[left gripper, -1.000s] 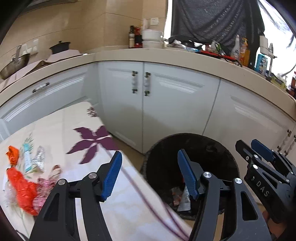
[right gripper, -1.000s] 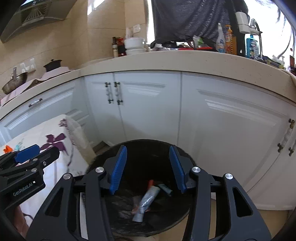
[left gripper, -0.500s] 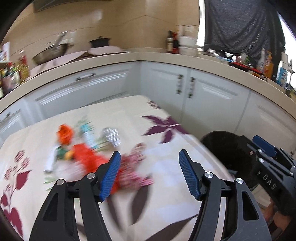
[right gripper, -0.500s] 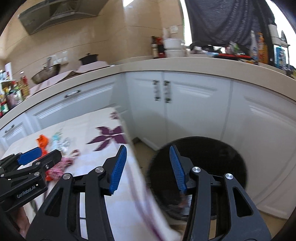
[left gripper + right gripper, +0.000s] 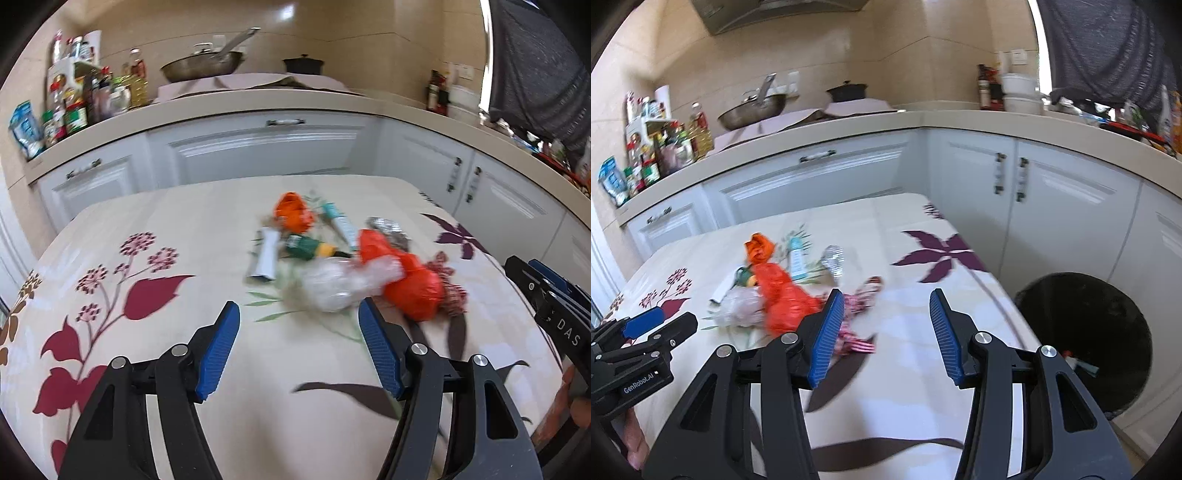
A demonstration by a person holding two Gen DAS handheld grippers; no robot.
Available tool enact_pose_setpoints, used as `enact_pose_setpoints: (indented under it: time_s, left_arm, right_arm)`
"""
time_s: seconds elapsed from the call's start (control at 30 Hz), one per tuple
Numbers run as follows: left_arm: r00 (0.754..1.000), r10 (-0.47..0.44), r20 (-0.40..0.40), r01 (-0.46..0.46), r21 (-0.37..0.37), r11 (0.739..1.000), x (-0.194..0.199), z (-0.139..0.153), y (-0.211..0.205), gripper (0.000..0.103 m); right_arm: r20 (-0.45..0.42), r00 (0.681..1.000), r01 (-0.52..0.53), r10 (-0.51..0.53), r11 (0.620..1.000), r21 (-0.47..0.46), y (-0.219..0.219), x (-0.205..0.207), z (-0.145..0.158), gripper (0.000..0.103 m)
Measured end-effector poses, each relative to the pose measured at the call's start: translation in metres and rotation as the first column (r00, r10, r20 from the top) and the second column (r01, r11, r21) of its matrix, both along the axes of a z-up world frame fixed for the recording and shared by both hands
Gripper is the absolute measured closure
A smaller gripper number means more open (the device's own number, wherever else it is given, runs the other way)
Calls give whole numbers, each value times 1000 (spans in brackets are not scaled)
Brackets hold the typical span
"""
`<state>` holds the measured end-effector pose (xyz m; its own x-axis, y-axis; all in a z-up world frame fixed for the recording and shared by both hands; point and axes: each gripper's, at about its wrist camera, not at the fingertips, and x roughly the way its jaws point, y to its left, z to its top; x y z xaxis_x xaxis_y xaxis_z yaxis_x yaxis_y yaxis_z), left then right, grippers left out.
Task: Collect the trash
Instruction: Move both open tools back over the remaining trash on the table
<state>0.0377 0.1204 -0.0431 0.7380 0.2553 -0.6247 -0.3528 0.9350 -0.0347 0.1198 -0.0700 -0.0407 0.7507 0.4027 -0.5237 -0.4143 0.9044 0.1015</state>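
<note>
A heap of trash lies on the flowered table [image 5: 184, 229]: an orange plastic bag [image 5: 410, 280], a clear plastic wad [image 5: 336, 280], a white tube [image 5: 266, 254], a green wrapper [image 5: 306, 247], an orange crumple [image 5: 291, 212], a foil piece [image 5: 388, 227] and a red patterned wrapper [image 5: 452, 291]. My left gripper [image 5: 299, 332] is open and empty, just short of the clear wad. My right gripper [image 5: 886, 325] is open and empty above the table, right of the orange bag [image 5: 783, 295]. The black bin [image 5: 1086, 343] stands on the floor at the right with some trash inside.
White cabinets [image 5: 266, 147] under a beige counter run behind and to the right of the table. Bottles [image 5: 77, 107], a pan [image 5: 203, 66] and a pot [image 5: 303, 64] stand on the counter. The table's right edge [image 5: 993, 284] meets the bin.
Both grippers have swung left from above the bin to over the table. The trash heap now lies straight ahead of the left gripper. Both stay open and empty.
</note>
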Motion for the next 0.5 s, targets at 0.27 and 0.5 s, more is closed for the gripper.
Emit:
enact_pose_setpoints:
  time_s: [0.27, 0.5]
  left_arm:
    - [996, 83, 22, -83, -41, 996, -6, -1, 39, 38]
    - [995, 96, 12, -95, -54, 994, -7, -7, 52, 38]
  right_arm:
    - [-65, 998, -7, 4, 999, -43, 25, 8, -11, 56]
    - [-88, 996, -8, 3, 998, -62, 40, 15, -18, 56]
